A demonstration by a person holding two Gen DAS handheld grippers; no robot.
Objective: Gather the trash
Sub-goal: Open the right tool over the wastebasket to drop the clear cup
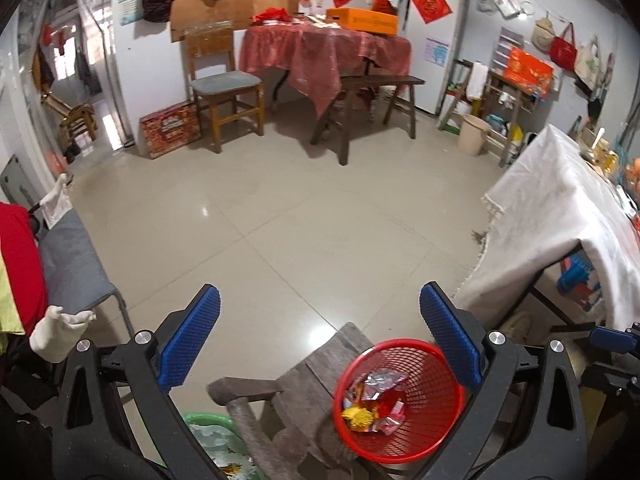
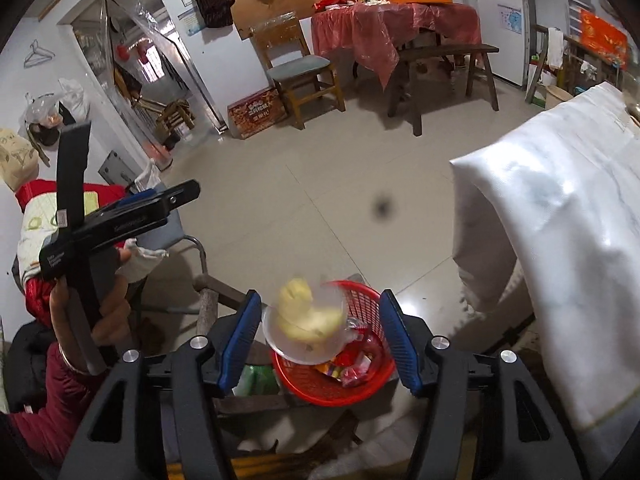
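Dropping a cup toward the basket

Left tongs gape wide, empty, the basket low to their right. Right tongs stand half open around the blurred cup, pads apparently clear of it, basket directly below; right is nearer.

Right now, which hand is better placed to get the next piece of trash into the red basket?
Right. Its tongs sit directly over the basket with a clear cup between the pads. The left tongs are wide open and hold nothing.
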